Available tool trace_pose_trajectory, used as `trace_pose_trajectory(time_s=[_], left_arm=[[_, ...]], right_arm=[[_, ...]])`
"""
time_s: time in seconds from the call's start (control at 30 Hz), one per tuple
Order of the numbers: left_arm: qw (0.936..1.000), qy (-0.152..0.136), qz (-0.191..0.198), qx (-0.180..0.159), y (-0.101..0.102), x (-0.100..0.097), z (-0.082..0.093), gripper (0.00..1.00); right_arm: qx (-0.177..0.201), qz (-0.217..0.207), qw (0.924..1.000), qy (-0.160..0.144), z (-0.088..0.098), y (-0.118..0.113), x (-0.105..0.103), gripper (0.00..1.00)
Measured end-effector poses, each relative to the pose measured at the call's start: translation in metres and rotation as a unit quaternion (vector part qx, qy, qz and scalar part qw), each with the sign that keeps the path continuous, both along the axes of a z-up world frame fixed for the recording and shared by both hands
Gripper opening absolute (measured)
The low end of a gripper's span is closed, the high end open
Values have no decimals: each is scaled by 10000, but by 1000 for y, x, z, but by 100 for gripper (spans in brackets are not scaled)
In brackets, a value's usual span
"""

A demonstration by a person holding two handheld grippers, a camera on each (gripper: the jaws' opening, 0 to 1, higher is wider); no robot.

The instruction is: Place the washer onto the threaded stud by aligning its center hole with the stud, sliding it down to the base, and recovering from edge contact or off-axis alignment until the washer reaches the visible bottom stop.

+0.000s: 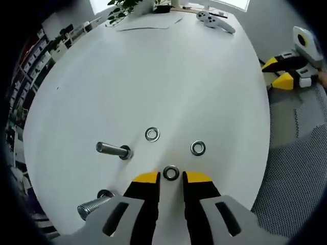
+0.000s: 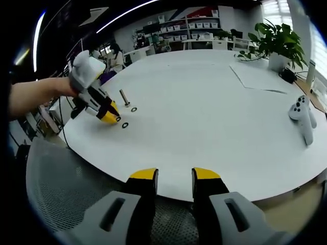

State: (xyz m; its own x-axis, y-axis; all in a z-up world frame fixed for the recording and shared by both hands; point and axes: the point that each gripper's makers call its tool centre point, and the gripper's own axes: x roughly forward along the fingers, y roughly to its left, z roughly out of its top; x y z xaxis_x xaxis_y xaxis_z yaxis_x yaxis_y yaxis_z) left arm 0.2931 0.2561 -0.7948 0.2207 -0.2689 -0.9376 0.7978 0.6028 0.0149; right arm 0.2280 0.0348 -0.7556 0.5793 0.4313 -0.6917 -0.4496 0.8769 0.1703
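Flanking a washer (image 1: 170, 172) on the white table (image 1: 168, 76), the left gripper (image 1: 171, 177) has its yellow-tipped jaws parted, one on each side of the ring; the ring lies flat between the tips, and whether they touch it cannot be told. Two more washers lie flat farther in from the near edge: one (image 1: 197, 148) just beyond the right jaw, another (image 1: 152, 134) beyond the left jaw. A threaded stud (image 1: 113, 149) stands on its base close to that second ring, its shaft leaning leftward in the left gripper view. A second stud (image 1: 95, 205) stands at the near edge beside the left jaw, partly hidden behind the gripper body.

In the right gripper view, the left gripper (image 2: 111, 117) sits tip-down on the table near its left edge, held by a hand (image 2: 64, 88), with a stud (image 2: 124, 97) and small rings around it.

The right gripper (image 2: 174, 176) hangs with its jaws apart and nothing between them, its tips over the table's near edge and a grey mesh chair (image 2: 66, 189) below. In the left gripper view it appears off the right edge of the table (image 1: 282, 71).

At the far edge lie white game controllers (image 1: 214, 20), paper sheets (image 1: 148, 23) and a potted plant (image 2: 276, 38).
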Motion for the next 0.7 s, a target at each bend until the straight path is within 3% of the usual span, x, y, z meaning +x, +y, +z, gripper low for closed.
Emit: trace_pose_trajectory(time_s=[0.6,0.7], left_arm=[[9988,-140,-405,240,-5,-4,0,9],[9946,-589,-753,407,-7,0,2,9]], right_arm=[[14,5,10000,3,0,0,0,29],[20,3,10000,-2,0,0,0,29]])
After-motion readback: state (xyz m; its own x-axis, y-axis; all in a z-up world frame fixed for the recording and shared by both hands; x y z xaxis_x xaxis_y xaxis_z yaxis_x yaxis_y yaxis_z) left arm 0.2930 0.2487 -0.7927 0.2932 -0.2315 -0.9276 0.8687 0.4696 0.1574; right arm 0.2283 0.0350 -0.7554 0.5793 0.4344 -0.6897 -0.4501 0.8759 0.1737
